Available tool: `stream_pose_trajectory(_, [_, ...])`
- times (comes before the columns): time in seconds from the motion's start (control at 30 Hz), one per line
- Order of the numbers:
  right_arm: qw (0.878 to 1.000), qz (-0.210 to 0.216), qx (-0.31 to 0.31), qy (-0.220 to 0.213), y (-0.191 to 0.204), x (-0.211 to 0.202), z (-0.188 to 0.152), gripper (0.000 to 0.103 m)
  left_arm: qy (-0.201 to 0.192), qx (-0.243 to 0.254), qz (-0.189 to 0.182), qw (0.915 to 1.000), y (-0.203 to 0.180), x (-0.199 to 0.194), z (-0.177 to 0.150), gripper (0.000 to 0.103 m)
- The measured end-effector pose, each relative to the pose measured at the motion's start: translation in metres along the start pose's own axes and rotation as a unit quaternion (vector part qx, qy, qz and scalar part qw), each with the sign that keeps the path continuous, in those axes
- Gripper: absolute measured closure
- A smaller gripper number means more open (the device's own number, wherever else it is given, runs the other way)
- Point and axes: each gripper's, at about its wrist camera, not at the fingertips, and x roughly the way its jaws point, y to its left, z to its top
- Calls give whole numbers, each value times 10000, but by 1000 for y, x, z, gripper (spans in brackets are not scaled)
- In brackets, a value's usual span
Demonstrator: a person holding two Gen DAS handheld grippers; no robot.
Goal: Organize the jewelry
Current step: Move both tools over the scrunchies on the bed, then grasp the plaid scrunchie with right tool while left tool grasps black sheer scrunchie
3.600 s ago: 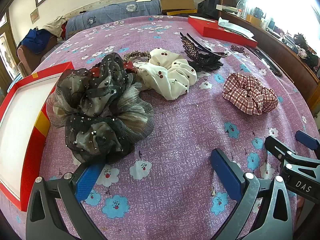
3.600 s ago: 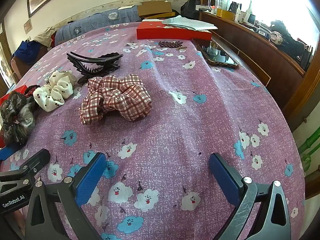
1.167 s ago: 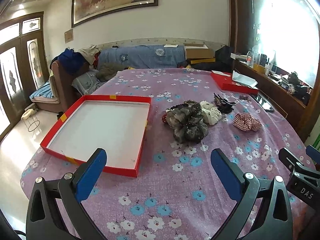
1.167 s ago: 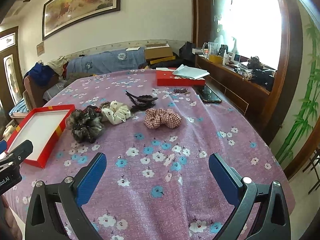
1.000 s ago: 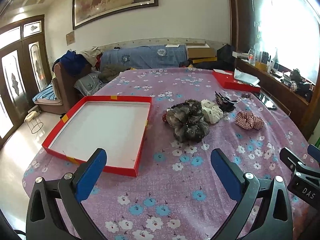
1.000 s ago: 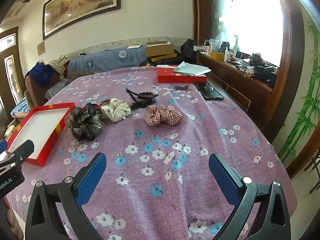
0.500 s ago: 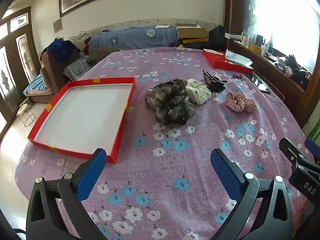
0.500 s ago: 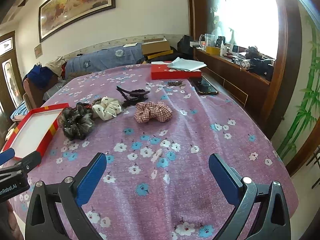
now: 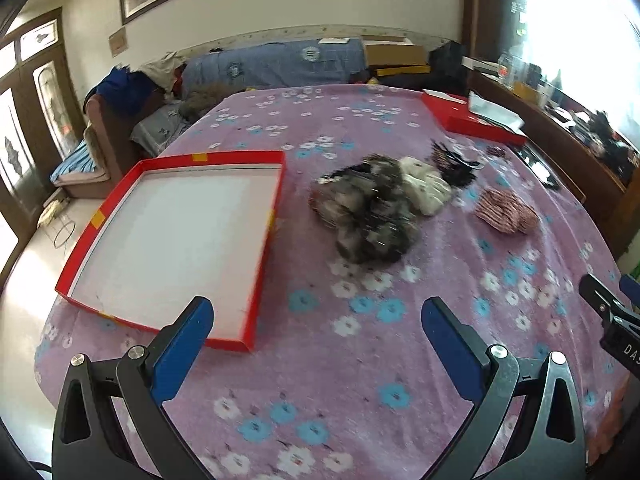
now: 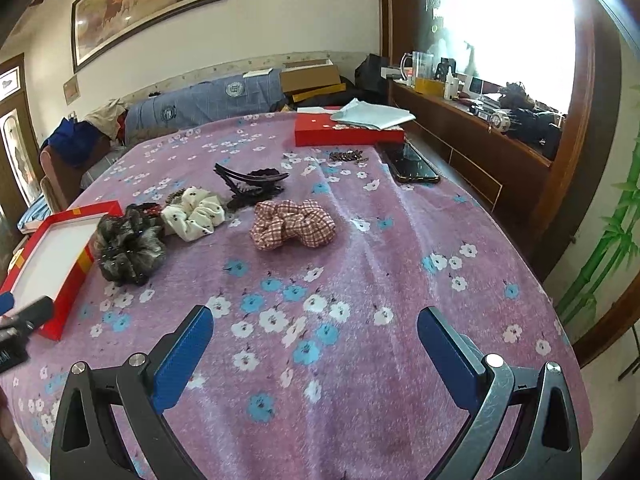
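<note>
On the purple flowered cloth lie a dark sheer scrunchie (image 9: pixel 370 216) (image 10: pixel 128 244), a white dotted scrunchie (image 9: pixel 426 186) (image 10: pixel 195 214), a red plaid scrunchie (image 9: pixel 506 212) (image 10: pixel 294 224) and a black claw clip (image 10: pixel 252 184) (image 9: pixel 454 164). A small dark hair piece (image 10: pixel 347 156) lies farther back. An empty red tray with a white floor (image 9: pixel 276 200) (image 10: pixel 80 256) sits to their left. My left gripper (image 9: pixel 318 320) is open and empty, near the tray's front corner. My right gripper (image 10: pixel 316 330) is open and empty, in front of the plaid scrunchie.
A red box (image 10: pixel 340 134) with a pale paper on it stands at the back right, a phone (image 10: pixel 412 166) beside it. A wooden sideboard (image 10: pixel 480 140) runs along the right. A sofa with clothes (image 9: pixel 128 112) is at the back left.
Both grippers have moved forward and lower toward the cloth, so the scrunchies and tray look larger. Both stay open and empty. Nothing on the cloth has moved.
</note>
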Motion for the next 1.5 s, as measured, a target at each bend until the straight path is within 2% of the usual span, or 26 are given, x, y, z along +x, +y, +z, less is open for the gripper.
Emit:
stream_pose_trajectory(0.17, [9998,63,64,186,-10,19,13,0,55,-96,74,9999,17,9,12,0])
stream_pose_trajectory(0.27, [9992,175,119,331,-15,34,23,0,54,-6,-57,10000,15,15,24,1])
stream_pose_trajectory(0.33, [9988,257,152,400,-17,43,29,0,43,56,-260,9996,10,19,30,9])
stream_pose_trajectory(0.37, [9985,290,159,444,-18,48,33,1,59,95,-369,9993,7,21,34,17])
stream_pose_trajectory(0.4, [9983,301,162,476,-18,53,36,2,100,140,-523,9985,3,26,39,20])
stream_pose_trajectory(0.47, [9977,337,190,550,-19,64,44,4,154,146,-650,9977,-3,36,45,20])
stream_pose_trajectory(0.67, [9960,392,146,793,-15,101,64,12,533,133,-700,9960,-17,83,57,20])
stream_pose_trajectory(0.8, [9948,370,102,943,-12,123,69,14,684,196,-542,9960,-20,107,59,20])
stream_pose_trajectory(0.97, [9940,374,21,1032,-3,142,71,16,860,181,-661,9939,-21,124,58,20])
stream_pose_trajectory(1.07, [9930,339,-81,1130,4,151,69,27,924,138,-722,9930,-23,131,58,22])
stream_pose_trajectory(1.13, [9925,318,-138,1170,7,154,68,40,958,111,-831,9919,-24,132,57,45])
stream_pose_trajectory(1.17, [9923,315,-174,1186,10,154,67,49,999,115,-897,9909,-25,133,57,66])
stream_pose_trajectory(1.2, [9922,319,-196,1191,10,155,66,57,1021,113,-960,9901,-27,132,56,74])
stream_pose_trajectory(1.23, [9921,329,-211,1190,11,154,66,61,984,115,-967,9904,-28,130,56,77])
stream_pose_trajectory(1.27, [9921,340,-226,1185,12,153,66,72,910,143,-947,9912,-29,126,55,82])
stream_pose_trajectory(1.3, [9922,338,-236,1180,13,151,66,77,855,174,-925,9919,-30,122,55,82])
stream_pose_trajectory(1.4, [9930,367,-217,1098,13,142,67,84,774,137,-1031,9916,-28,108,54,83])
stream_pose_trajectory(1.5, [9943,387,-206,974,13,128,66,85,698,59,-1108,9914,-22,92,51,83])
